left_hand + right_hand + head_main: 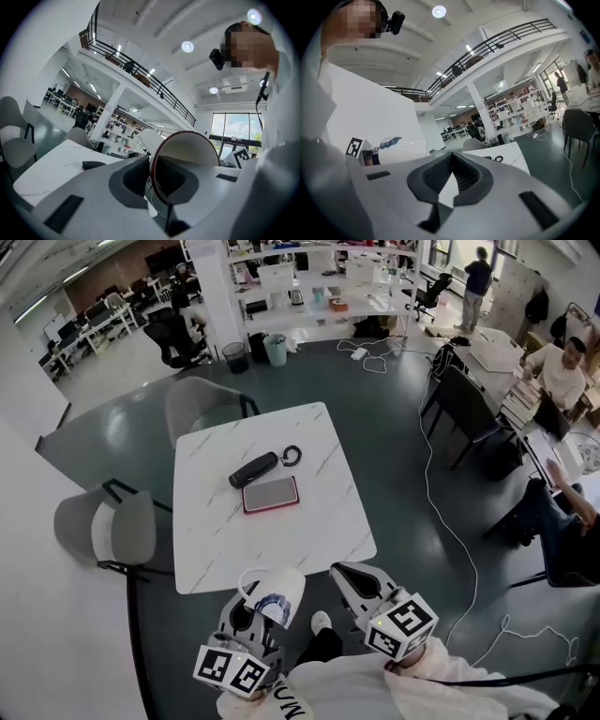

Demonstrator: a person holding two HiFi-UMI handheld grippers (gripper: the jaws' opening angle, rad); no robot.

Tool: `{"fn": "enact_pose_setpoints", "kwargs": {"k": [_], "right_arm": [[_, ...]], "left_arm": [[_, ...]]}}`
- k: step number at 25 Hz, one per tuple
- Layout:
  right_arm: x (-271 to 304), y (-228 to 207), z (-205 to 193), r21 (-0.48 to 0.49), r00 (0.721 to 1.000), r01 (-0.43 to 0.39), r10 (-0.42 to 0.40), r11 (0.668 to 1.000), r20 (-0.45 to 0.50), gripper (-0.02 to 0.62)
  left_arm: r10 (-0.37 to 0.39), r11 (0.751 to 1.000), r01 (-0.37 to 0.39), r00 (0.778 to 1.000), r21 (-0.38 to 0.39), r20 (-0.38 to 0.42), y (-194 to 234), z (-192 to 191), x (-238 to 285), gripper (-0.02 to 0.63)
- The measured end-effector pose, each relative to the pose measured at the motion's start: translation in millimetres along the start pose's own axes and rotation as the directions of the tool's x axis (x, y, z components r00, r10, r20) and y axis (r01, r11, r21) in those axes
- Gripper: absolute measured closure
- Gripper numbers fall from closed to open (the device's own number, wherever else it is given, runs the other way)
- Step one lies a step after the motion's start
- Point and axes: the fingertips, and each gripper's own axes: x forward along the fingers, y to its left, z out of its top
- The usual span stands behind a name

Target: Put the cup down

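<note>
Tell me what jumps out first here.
The white cup, pinched by its rim in the left gripper, at the table's near edge. The right gripper beside it is shut and empty. Mid-table lie a black case and a red-edged slab.

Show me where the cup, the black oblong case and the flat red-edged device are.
cup (284, 585): head view, its white side wall.
black oblong case (253, 470): head view, its middle.
flat red-edged device (271, 494): head view, its grey top face.
</note>
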Motion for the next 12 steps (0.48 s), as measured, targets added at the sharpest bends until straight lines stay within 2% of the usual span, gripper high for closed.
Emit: {"fn": "enact_pose_setpoints", "kwargs": {"k": [12], "right_arm": [[54.2,-11.8,6.4,0.001,0.999,0.042,-0.042,0.999,-0.031,0.592]], "left_arm": [[-0.021,1.000,0.020,0.999,-0.024,-0.032,50.0,11.3,34.5,0.566]]}}
